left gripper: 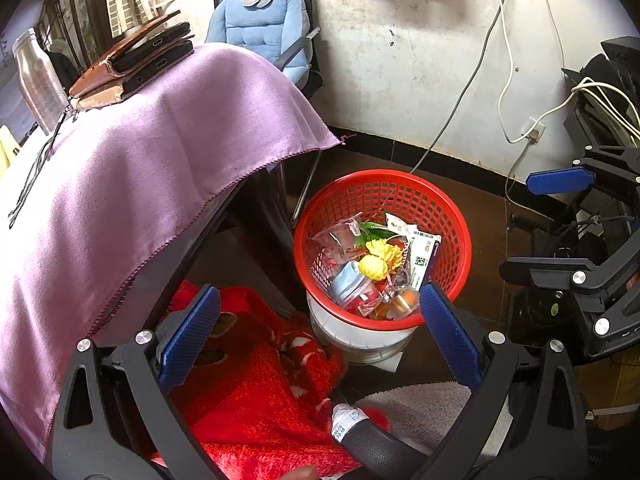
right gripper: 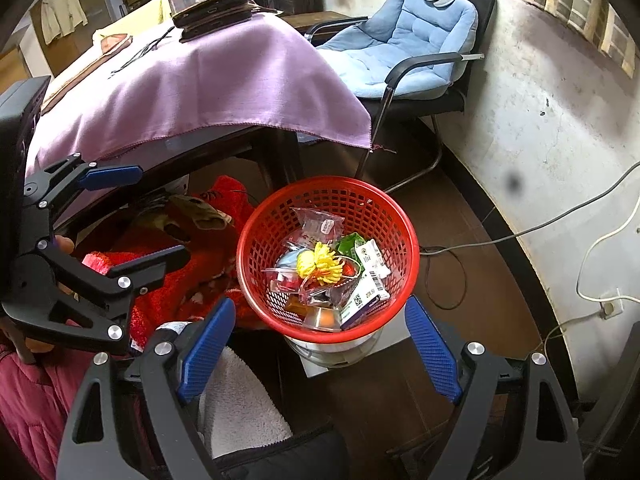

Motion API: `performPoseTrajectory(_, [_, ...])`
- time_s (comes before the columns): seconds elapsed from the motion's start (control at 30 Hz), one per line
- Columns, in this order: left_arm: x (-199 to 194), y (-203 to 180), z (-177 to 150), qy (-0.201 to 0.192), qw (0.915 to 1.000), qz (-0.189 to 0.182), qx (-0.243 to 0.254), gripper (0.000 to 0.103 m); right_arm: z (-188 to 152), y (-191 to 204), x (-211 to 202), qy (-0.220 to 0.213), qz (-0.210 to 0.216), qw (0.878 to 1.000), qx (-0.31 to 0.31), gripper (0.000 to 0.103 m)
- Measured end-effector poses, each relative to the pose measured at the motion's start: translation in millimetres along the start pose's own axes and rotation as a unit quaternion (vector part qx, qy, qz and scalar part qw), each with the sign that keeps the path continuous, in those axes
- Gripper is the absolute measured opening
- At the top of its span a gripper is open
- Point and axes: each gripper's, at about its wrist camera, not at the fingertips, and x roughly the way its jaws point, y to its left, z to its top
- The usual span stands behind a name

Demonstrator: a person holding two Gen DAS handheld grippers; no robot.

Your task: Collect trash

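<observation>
We've got both hand-held grippers hanging over the floor with nothing in them. The left hand-held gripper (left gripper: 316,308) is spread wide, blue pads well apart, and the red basket (left gripper: 452,216) sits just ahead of it, nearer its right pad. The right hand-held gripper (right gripper: 320,328) is spread just as wide and empty too, with the basket (right gripper: 256,232) straight ahead between its fingers.

The trash (left gripper: 380,264) is all down in the basket: clear wrappers, a yellow bundle (right gripper: 320,266), a white carton (right gripper: 370,292), some green packaging, something pale blue. The basket stands on a white base (left gripper: 360,332) on the dark floor.

Off to the left of both grippers is the worktop under a purple cloth (left gripper: 160,152), with a brown wallet stack (left gripper: 132,60) and a steel bottle (left gripper: 38,80) at its far end. Below it there's a red blanket (left gripper: 256,380). Beyond the basket we see a chair with a blue cushion (right gripper: 408,40).
</observation>
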Motion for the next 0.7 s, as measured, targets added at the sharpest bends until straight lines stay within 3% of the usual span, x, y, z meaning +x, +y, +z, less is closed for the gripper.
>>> performPoseTrajectory(0.7, [-1.1,0.4,-0.9,-0.001,1.0000,0.001,0.002,0.096,0.3,0.4,-0.4,-0.001,0.000,1.000,0.001,0.085])
